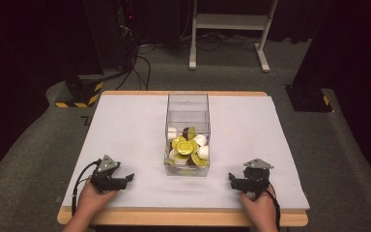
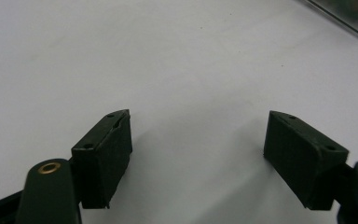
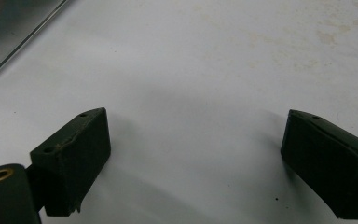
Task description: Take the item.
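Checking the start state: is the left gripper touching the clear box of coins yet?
Apart. In the high view the left gripper sits near the table's front edge, with bare white tabletop between it and the clear box; its jaws stand open.

A clear box (image 1: 187, 112) is filled with gold, white and brown capsules (image 1: 188, 147); the table cover (image 1: 125, 125) is white.

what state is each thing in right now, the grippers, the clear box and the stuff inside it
left gripper: open, empty, low over the white table cover
right gripper: open, empty, low over the white cover
clear box: upright at the table's middle, no lid visible, apart from both grippers
gold and white pieces: piled loose in the box's near end; far end empty
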`<state>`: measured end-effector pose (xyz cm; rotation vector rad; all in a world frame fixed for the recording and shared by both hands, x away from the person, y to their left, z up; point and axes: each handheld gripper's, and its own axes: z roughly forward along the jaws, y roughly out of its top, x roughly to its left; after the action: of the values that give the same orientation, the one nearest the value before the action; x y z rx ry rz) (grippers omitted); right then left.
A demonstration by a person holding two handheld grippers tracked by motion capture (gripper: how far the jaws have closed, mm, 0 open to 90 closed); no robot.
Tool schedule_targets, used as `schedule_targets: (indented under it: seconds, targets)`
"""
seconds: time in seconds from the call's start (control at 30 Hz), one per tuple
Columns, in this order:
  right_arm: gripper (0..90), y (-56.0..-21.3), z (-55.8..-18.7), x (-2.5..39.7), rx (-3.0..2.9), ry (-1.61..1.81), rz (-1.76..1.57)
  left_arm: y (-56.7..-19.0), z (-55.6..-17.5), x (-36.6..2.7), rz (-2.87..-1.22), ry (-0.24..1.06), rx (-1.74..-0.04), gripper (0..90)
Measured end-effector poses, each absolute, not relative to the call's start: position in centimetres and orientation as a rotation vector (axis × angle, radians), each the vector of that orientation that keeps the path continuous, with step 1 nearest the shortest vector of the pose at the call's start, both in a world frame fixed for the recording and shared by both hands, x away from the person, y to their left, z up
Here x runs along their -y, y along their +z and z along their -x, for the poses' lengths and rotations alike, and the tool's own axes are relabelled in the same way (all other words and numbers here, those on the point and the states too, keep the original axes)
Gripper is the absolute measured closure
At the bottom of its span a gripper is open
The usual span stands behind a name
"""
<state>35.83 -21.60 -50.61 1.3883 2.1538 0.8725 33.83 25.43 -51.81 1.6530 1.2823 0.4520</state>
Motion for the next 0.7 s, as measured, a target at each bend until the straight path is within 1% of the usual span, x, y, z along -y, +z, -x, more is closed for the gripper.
schedule_targets:
  seconds: [0.7]
  targets:
    - [7.7,-50.65,-35.83,21.63,-2.153,0.879,-1.39,-51.8,-33.85,-25.38,-1.65,0.454,-1.286,23.6]
